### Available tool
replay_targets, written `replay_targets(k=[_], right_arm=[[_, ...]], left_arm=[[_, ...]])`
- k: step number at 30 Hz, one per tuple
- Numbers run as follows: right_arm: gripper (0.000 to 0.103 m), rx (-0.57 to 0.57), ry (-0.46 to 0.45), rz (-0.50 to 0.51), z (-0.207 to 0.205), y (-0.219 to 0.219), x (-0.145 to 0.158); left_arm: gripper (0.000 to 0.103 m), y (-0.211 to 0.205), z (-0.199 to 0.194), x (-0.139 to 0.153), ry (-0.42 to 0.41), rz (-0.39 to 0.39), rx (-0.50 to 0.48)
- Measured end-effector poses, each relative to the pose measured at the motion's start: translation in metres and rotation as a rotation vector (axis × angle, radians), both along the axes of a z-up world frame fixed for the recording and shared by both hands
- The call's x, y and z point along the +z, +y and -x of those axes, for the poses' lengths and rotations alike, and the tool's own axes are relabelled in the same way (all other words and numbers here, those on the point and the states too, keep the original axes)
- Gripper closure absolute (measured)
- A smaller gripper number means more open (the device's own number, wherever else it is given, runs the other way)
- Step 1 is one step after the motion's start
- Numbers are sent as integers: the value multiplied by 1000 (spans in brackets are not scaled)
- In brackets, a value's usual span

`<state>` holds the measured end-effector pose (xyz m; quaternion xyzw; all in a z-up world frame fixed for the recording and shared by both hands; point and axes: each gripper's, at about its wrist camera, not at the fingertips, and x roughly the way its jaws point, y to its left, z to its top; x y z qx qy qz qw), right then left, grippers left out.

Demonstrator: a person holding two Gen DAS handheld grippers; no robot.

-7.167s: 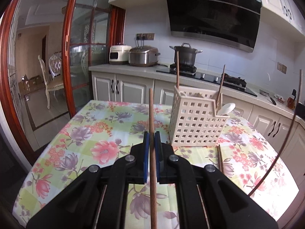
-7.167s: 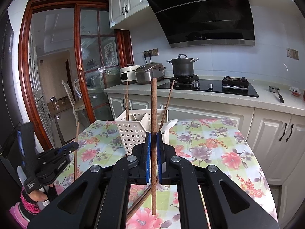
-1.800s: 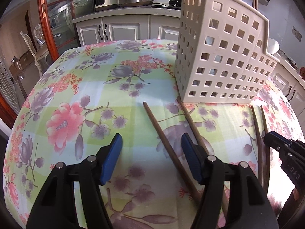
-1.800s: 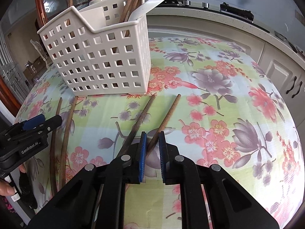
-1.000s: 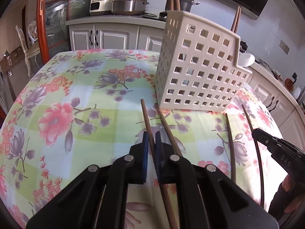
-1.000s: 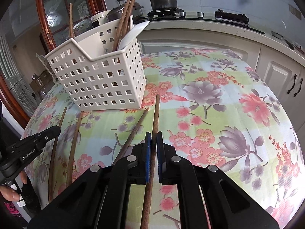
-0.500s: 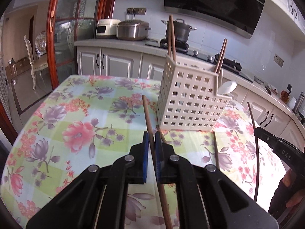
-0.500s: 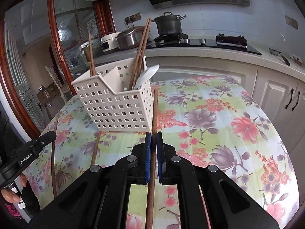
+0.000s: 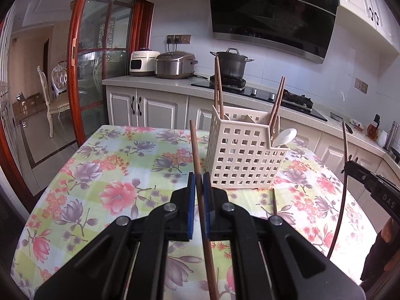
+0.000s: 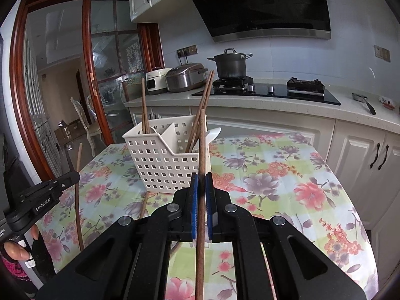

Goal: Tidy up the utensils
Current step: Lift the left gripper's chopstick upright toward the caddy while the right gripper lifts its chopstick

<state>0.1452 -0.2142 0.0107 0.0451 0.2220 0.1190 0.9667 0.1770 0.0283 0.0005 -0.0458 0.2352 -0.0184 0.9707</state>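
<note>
My left gripper [image 9: 199,178] is shut on a brown wooden chopstick [image 9: 197,165], held up over the floral table. My right gripper [image 10: 201,178] is shut on another brown chopstick [image 10: 202,155], also raised. The white perforated utensil basket [image 9: 243,161] [image 10: 162,166] stands on the table beyond both grippers, with several chopsticks and a white spoon [image 9: 285,136] in it. One chopstick [image 9: 274,201] [image 10: 143,203] still lies on the cloth in front of the basket. In the right wrist view the left gripper [image 10: 72,175] appears at the left edge, its chopstick [image 10: 78,200] sticking up.
The table wears a floral cloth [image 9: 112,175]. Behind it run a white counter with a rice cooker [image 9: 175,65], a pot [image 9: 231,65] on the hob, and white cabinets. A glass sliding door [image 9: 100,75] and a chair [image 9: 53,100] stand at the left.
Both grippers have risen from the table with a chopstick each and tilted upward, so the basket now sits lower and farther off in both views.
</note>
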Motion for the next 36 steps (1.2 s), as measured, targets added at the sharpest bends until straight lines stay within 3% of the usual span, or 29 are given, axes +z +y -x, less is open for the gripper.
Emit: replay_targets(k=[4, 36], right_arm=[[97, 8, -48, 12, 11, 2, 8], [97, 45, -157, 50, 64, 5, 28]], left_arm=[[97, 2, 8, 7, -27, 1, 5], [97, -6, 68, 38, -210, -21, -9]])
